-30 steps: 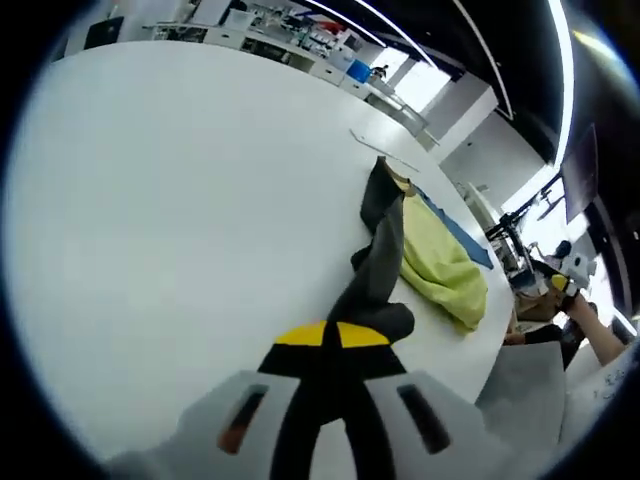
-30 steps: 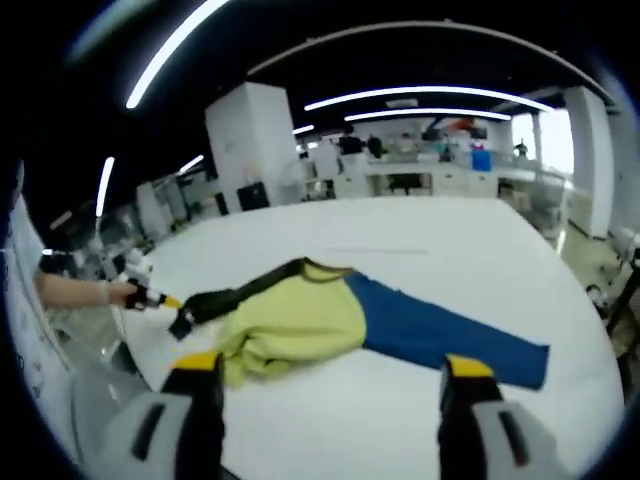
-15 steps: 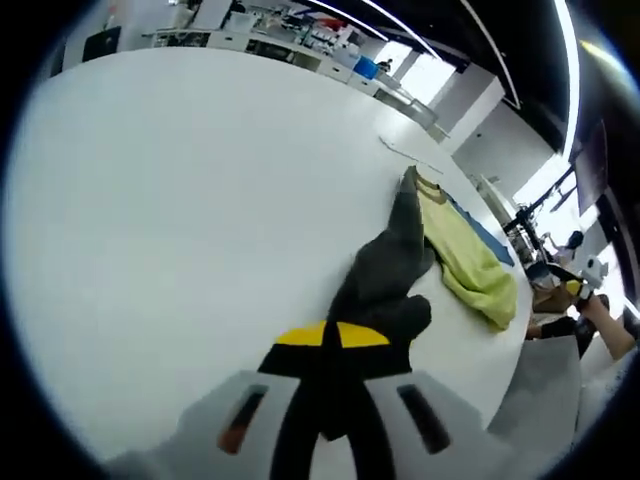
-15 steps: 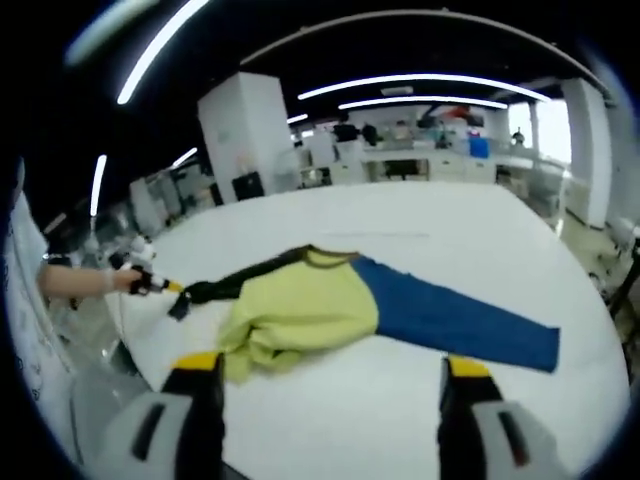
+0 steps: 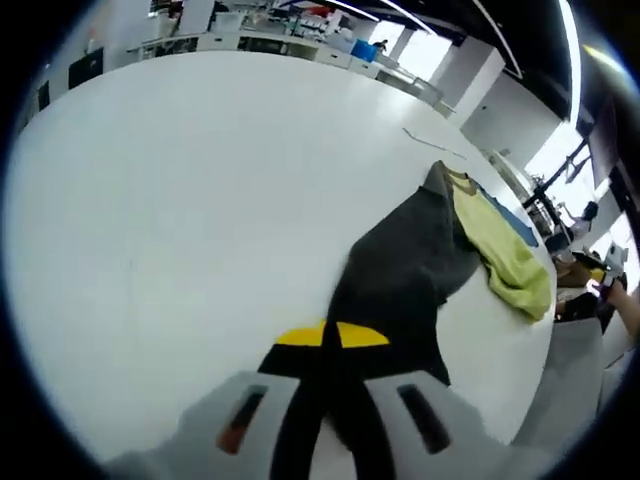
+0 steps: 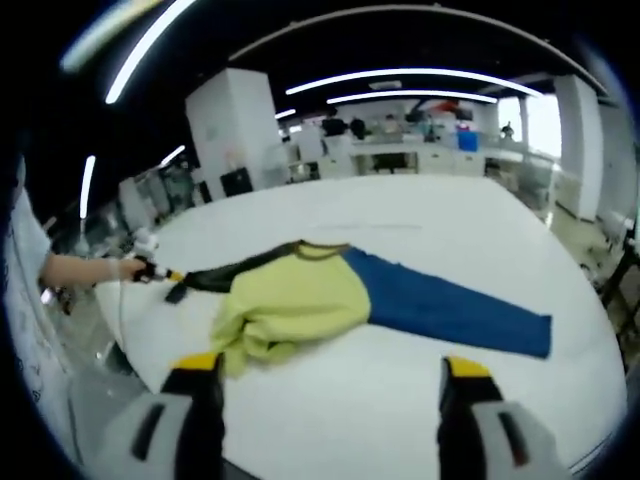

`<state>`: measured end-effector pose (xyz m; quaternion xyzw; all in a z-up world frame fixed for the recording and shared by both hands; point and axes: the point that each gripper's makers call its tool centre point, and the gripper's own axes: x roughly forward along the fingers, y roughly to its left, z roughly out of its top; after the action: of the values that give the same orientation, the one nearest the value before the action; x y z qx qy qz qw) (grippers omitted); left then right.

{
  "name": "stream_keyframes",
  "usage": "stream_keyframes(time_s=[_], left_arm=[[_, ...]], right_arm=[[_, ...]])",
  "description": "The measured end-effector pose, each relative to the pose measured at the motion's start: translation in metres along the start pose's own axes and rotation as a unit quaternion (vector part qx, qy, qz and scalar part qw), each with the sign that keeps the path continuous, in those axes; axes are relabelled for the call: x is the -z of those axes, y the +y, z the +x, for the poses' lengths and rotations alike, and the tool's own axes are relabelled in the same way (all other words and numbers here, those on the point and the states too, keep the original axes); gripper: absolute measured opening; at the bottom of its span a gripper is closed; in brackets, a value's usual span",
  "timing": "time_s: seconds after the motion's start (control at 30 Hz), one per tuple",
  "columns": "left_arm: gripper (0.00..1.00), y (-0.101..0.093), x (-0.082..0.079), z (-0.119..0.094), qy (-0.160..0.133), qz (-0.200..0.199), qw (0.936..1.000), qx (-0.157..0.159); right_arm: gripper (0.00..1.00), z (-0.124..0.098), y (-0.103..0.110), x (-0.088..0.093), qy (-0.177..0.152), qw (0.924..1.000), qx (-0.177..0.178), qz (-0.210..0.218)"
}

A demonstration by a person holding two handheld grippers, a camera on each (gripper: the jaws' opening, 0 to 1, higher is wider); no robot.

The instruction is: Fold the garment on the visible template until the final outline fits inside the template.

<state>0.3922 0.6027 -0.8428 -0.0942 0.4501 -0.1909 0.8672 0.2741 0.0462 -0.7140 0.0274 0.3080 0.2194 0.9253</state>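
Dark ceiling, long light strips [image 6: 400, 75]; white pillar [image 6: 232, 125]; cluttered benches [image 6: 400, 160] behind; bright windows [image 5: 425, 50].

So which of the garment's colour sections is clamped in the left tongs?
The dark grey sleeve, pinched in the left tongs; the yellow-green body and blue sleeve lie free on the table.

No legible text, label, brand, number or sign in either the left gripper view or the right gripper view. The yellow, dark grey and blue fabric garment [image 6: 330, 300] ahead of the right gripper's jaws carries no readable print, and the broad white table [image 5: 180, 200] is unmarked. Distant shelving and equipment past the table's far edge are too small and blurred to read.
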Motion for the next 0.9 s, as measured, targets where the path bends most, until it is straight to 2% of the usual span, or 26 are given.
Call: stream_keyframes(time_s=[0.13, 0.37, 0.5, 0.57, 0.7, 0.8, 0.9], left_arm=[[0.00, 0.010, -0.008, 0.007, -0.003, 0.005, 0.9999, -0.011], [0.00, 0.012, -0.008, 0.004, -0.005, 0.008, 0.9996, -0.026], [0.00, 0.004, -0.005, 0.001, -0.007, 0.001, 0.9997, -0.024], [0.00, 0.011, -0.007, 0.004, -0.007, 0.001, 0.9997, -0.023], [0.00, 0.008, -0.008, 0.003, -0.018, 0.003, 0.9997, -0.017], [0.08, 0.010, -0.009, 0.000, -0.027, -0.014, 0.9994, -0.014], [0.16, 0.006, -0.007, -0.008, -0.035, -0.012, 0.9992, -0.015]], right_arm=[[0.89, 0.000, 0.000, -0.001, -0.003, 1.0000, 0.002, 0.006], [0.89, -0.001, 0.001, 0.001, -0.001, 1.0000, 0.005, 0.004], [0.89, 0.000, 0.001, 0.002, -0.001, 1.0000, 0.003, 0.006], [0.89, 0.001, 0.002, 0.002, 0.000, 1.0000, 0.002, 0.005], [0.89, 0.002, 0.003, 0.002, 0.000, 1.0000, 0.000, 0.004], [0.89, 0.002, 0.002, 0.001, 0.000, 1.0000, -0.001, 0.002], [0.89, 0.002, 0.003, 0.000, -0.003, 1.0000, -0.003, 0.004]])
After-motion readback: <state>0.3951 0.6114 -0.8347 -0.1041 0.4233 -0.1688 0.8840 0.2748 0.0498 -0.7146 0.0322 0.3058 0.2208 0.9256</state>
